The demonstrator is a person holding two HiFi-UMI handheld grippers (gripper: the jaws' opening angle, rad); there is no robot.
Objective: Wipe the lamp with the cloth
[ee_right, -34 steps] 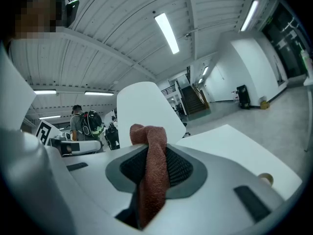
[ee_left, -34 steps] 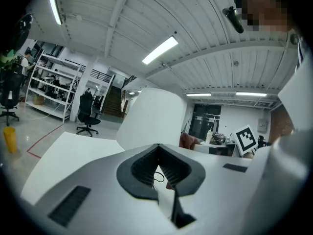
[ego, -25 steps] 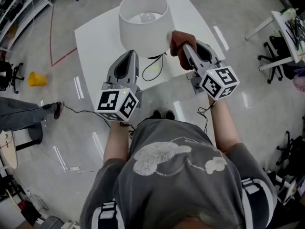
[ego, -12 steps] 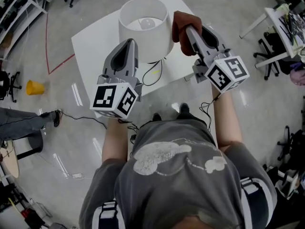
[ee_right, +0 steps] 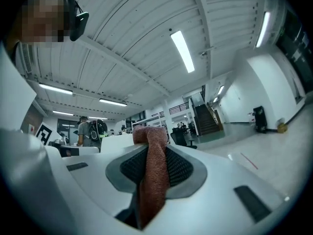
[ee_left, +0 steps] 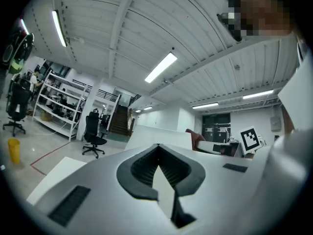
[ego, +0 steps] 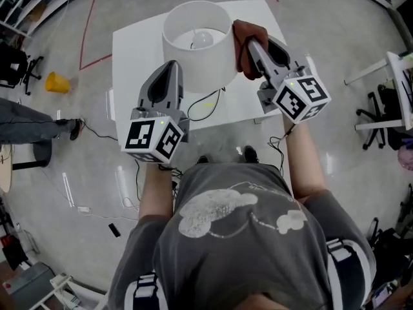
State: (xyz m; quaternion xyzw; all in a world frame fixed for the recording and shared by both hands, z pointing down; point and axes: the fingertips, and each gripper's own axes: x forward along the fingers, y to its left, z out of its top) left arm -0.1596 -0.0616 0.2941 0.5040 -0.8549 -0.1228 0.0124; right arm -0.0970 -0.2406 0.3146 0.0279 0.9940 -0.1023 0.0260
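Lamp (ego: 197, 53), white drum shade, stands upright toward the far side of a white table (ego: 129, 57); seen from above, the bulb (ego: 202, 39) shows inside the open top, base hidden under the shade. Cloth (ego: 242, 36), reddish-brown, lies against the shade's right outer wall, near the upper rim. R. gripper (ego: 251, 46) is clamped on the cloth: in the right gripper view a folded band of fabric runs up betw. the two ribbed pads and bunches over the jaw tips. L. gripper (ego: 171, 66) sits at the shade's lower-left side, tip just beside the wall; contact cannot be told. Its jaws are together w/ nothing betw. them, per the left gripper view, where the shade shows as a pale shape beyond the tips. Each gripper carries a marker cube at the rear, nearest the person. A black cord (ego: 205, 102) loops from under the shade across the tabletop toward the near edge. Person stands at the near table edge, forearms extended, grey shirt (ego: 239, 237) filling the lower part of the head view. Surroundings: glossy grey floor w/ a red line (ego: 87, 24), a yellow cone-like object (ego: 55, 81) at left, well apart from the table, and an office chair (ee_left: 93, 133) before shelving (ee_left: 58, 106) in the background.
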